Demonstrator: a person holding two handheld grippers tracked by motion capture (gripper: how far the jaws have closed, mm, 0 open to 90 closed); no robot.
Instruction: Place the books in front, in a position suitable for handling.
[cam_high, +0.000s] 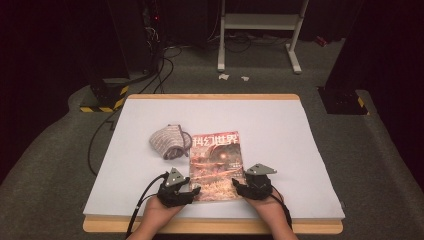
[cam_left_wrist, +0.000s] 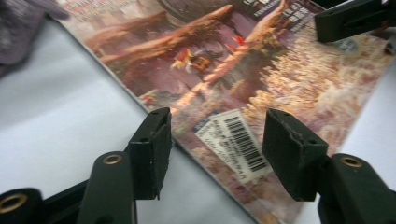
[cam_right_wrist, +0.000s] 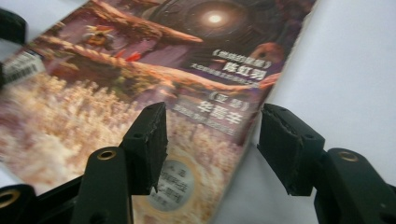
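Well, from where I stood by the table:

Magazine: a magazine (cam_high: 216, 165) with a reddish, painted cover lay flat on the white tabletop (cam_high: 280, 140), closed, its lower edge near the person's side.

Left gripper: the left gripper (cam_high: 192, 190) sat at the magazine's lower left corner, jaws spread wide apart. In the left gripper view (cam_left_wrist: 215, 140) the jaws straddled the cover's edge and its barcode label (cam_left_wrist: 238, 142), pinching nothing.

Right gripper: the right gripper (cam_high: 236, 188) sat at the lower right corner, jaws likewise spread. In the right gripper view (cam_right_wrist: 212, 135) one jaw stood over the cover, the other over bare table beyond the edge; nothing was clamped between them.

Hands: the left hand (cam_high: 161, 212) and the right hand (cam_high: 267, 210) came in from the near edge, each behind its tool.

Cloth: a crumpled grey knitted cloth (cam_high: 169, 141) lay just beside the magazine's upper left corner; I could not tell whether it touched.

Cables: a black cable (cam_high: 145, 197) trailed from the left gripper off the near edge of the table.
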